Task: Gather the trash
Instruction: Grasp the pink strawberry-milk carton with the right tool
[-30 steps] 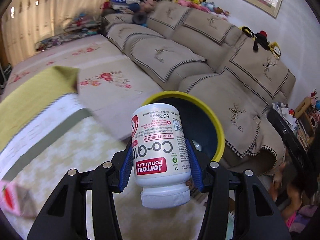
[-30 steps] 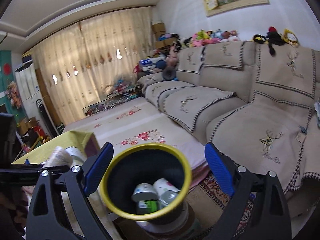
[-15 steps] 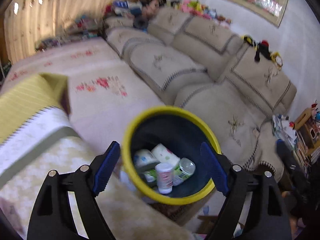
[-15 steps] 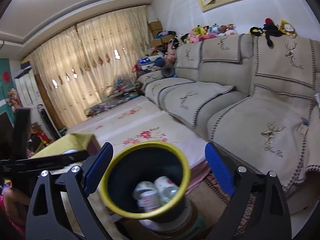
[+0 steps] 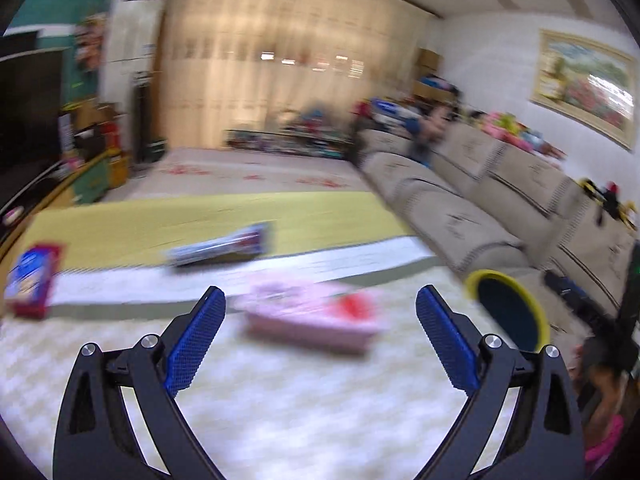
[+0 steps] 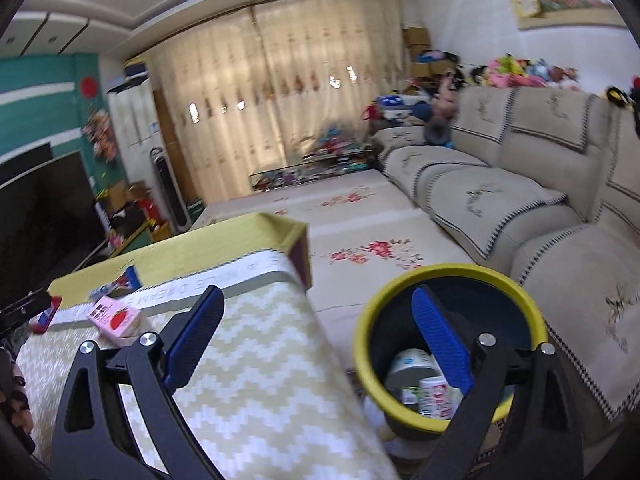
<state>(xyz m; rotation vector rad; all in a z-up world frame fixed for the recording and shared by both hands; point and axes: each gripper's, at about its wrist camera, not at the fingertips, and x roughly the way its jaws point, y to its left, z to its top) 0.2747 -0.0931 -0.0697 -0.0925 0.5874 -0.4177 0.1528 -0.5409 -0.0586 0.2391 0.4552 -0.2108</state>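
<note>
While our left gripper (image 5: 318, 334) is opening its jaws with nothing between them, a blurred pink box (image 5: 316, 316) lies on the table (image 5: 280, 412) at mid-frame beyond it. Our right gripper (image 6: 316, 332) stands wide and empty; the yellow-rimmed bin (image 6: 404, 292), lower right, holds white bottles (image 6: 434, 396).

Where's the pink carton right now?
The pink carton lies on the table, dead ahead of the left tool in its view; the bin stands off the table's right edge.
</note>
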